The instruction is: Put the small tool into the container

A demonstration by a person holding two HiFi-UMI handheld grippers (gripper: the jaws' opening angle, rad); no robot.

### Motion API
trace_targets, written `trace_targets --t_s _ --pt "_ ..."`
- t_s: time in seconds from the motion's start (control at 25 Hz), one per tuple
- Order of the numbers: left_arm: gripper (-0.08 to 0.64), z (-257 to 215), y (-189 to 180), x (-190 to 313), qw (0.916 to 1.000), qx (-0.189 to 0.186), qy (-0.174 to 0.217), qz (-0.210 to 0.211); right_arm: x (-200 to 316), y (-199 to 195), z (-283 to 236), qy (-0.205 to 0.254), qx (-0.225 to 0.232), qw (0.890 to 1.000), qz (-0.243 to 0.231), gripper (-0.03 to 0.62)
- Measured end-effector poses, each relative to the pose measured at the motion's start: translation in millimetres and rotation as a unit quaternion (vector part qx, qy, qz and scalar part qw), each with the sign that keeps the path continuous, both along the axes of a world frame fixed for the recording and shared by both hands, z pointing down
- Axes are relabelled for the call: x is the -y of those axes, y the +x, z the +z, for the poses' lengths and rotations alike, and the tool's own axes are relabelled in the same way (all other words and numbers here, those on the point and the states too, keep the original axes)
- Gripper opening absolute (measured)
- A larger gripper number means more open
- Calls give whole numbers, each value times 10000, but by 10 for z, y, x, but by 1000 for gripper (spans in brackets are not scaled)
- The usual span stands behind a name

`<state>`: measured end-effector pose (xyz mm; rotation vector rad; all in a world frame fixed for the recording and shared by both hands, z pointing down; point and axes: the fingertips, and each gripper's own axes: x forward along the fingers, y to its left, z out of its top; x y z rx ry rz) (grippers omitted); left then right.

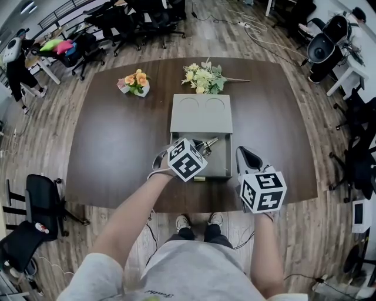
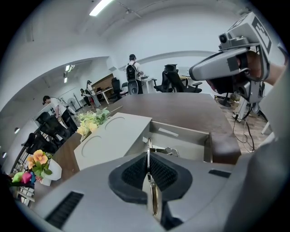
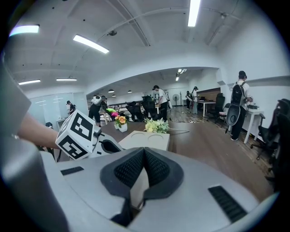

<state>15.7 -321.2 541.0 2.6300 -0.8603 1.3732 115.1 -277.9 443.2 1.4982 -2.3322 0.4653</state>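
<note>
The surface [image 1: 117,141] is a wide, dark brown table with rounded corners, standing on a wood-plank floor [image 1: 47,135]. Near its front edge sits the grey container [image 1: 229,161], an open box. Its flat lid [image 1: 201,114], marked with two circles, lies folded back toward the middle of the surface.

The left gripper [image 2: 148,168] reaches over the box. Its jaws are clamped on the tool [image 1: 207,144], a thin metal piece gripped edge-on between the pads. The tool's far end reaches down inside the open box. Whether it touches the bottom cannot be told.

The right gripper [image 3: 144,165] hangs over the near right edge of the surface, just beside the box. Its jaws are pressed together with nothing between them.

Beyond the lid lie a bunch of pale flowers [image 1: 204,76] on its side and, to its left, orange flowers in a white vase [image 1: 136,83].

The room is an open office. Black office chairs [image 1: 147,20] crowd the far side, and another chair [image 1: 41,197] stands near the left front corner. A cable [image 1: 252,29] trails across the floor. Strip lights [image 3: 195,11] run along the white ceiling. A person with a backpack [image 3: 239,102] stands at a desk to the right, and others stand further back.
</note>
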Motion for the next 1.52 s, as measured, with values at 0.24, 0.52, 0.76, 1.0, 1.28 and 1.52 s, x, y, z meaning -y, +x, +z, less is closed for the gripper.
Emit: trace_targets --t_s 0.24,0.52,0.76,1.0,1.28,1.52 --pt "8 -3 5 29 9997 -141 -74 -174 2 0 -3 -2 -4 10000 -3 5" --pt "13 -7 94 -33 9999 -108 72 10 -10 54 20 -23 -3 10000 56 5" --pt "35 20 161 -114 9998 -160 -47 114 -49 76 50 -101 -17 9999 73 5" --pt "59 69 209 -181 9996 -182 -96 172 -68 101 54 -112 -10 9999 110 5" --pt "76 112 241 -208 9996 -126 -102 220 -108 129 88 -159 -7 9998 146 5" --pt "91 199 247 -226 9996 -73 -154 236 -91 139 107 -175 4 9997 149 5"
